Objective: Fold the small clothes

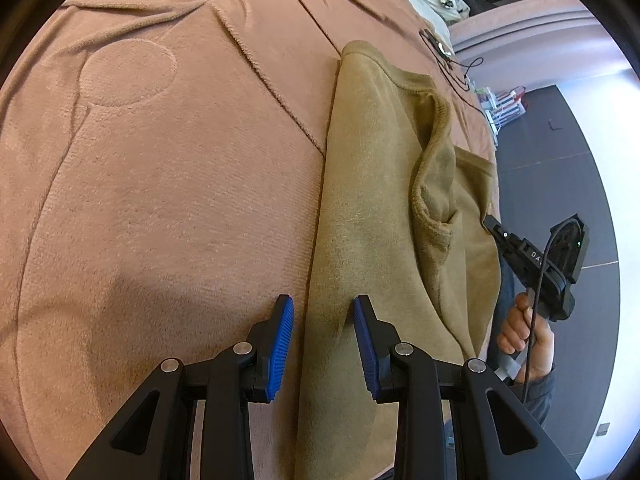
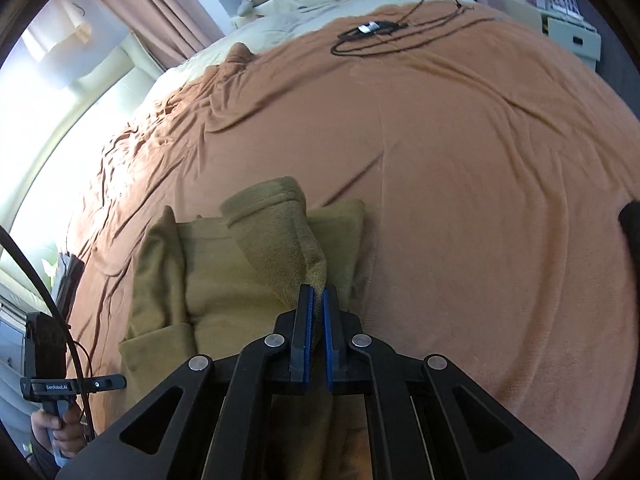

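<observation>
Top: a small tan top lies flat on the pinkish-brown blanket on the bed.
Right gripper: its 2 blue pads are squeezed tight on a sleeve of the top.
Left gripper: its 2 blue pads stand apart, 1 on each side of the top's folded edge, not pinching it.

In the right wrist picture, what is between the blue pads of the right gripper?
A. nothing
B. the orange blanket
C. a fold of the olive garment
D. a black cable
C: the right gripper is closed on a raised fold of the olive garment.
</observation>
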